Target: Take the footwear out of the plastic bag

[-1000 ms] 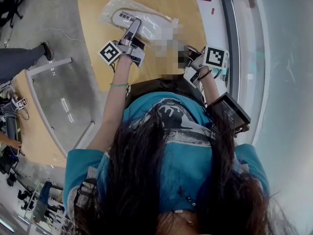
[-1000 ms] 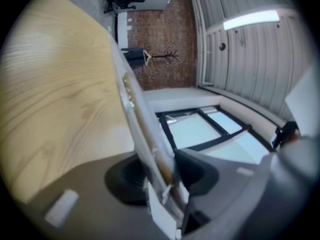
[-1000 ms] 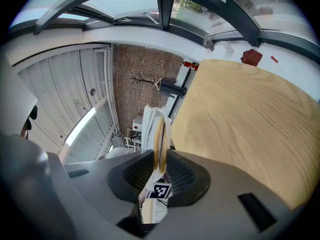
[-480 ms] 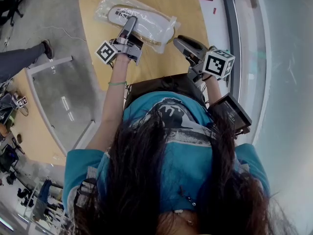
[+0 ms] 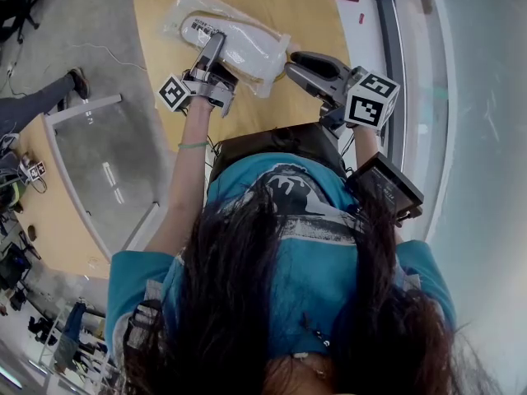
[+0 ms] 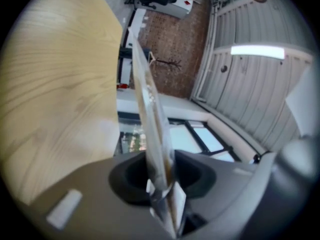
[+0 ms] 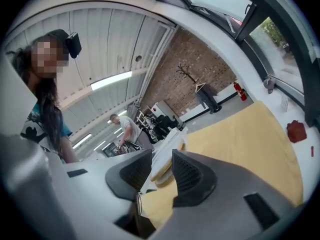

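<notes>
So, the slipper (image 5: 244, 44) is inside the plastic bag (image 5: 260, 61) over the wooden table (image 5: 306, 6). The left gripper (image 5: 216, 43) has just been closing and pinches the bag's near edge. The right gripper (image 5: 290, 61) has just been opening, jaws spread, with the bag's right end and the slipper between them.

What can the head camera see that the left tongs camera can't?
Only the head view shows the white flat slipper from above, and the person's teal shirt. Only the left gripper view shows a brick wall and a long ceiling light. Both show the tan wooden table and the clear plastic bag, seen edge-on in the left gripper view. Both also show the left tongs, which have just been closing and are pinching the bag.
</notes>
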A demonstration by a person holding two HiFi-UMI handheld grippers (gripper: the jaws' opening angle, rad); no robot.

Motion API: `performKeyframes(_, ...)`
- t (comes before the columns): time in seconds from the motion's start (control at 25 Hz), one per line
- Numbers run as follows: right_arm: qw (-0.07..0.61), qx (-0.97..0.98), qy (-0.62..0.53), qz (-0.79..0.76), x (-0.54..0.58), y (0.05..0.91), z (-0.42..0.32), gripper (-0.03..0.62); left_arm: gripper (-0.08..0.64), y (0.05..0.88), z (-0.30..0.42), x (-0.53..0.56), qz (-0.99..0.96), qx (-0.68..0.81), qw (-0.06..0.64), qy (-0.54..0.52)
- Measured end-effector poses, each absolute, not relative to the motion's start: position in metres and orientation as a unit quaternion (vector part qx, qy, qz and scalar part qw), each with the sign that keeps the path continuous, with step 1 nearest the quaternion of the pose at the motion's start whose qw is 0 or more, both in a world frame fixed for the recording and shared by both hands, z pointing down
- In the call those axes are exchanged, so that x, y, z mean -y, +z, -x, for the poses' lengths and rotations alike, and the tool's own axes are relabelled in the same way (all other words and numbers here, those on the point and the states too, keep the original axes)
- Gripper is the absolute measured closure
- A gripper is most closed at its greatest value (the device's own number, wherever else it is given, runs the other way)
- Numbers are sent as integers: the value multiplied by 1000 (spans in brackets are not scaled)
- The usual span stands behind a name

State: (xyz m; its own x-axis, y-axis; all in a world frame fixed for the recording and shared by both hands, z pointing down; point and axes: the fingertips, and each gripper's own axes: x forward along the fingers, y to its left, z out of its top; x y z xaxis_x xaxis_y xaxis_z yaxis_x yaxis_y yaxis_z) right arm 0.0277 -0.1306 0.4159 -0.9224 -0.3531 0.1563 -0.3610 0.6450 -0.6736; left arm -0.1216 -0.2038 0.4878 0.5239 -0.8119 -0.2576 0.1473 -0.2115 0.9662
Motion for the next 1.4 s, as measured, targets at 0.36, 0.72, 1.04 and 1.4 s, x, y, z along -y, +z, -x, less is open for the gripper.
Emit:
performKeyframes(0.36,16,893,412,-181,129,428,-24,443,468,471,119,200,-654,201,567,-459)
performKeyframes(0.72,-19,867,464,-182,127,439,-24,405,477,461,118,195,-602,138,582,-529)
performKeyframes(1.04,-23,849,504,-156,123,439,-11,405,479,468,109,195,-618,176,582,-499)
performKeyframes(1.4,18,814,554,-176,118,461,-20,482,446,487,105,196,-664,253,564,-419)
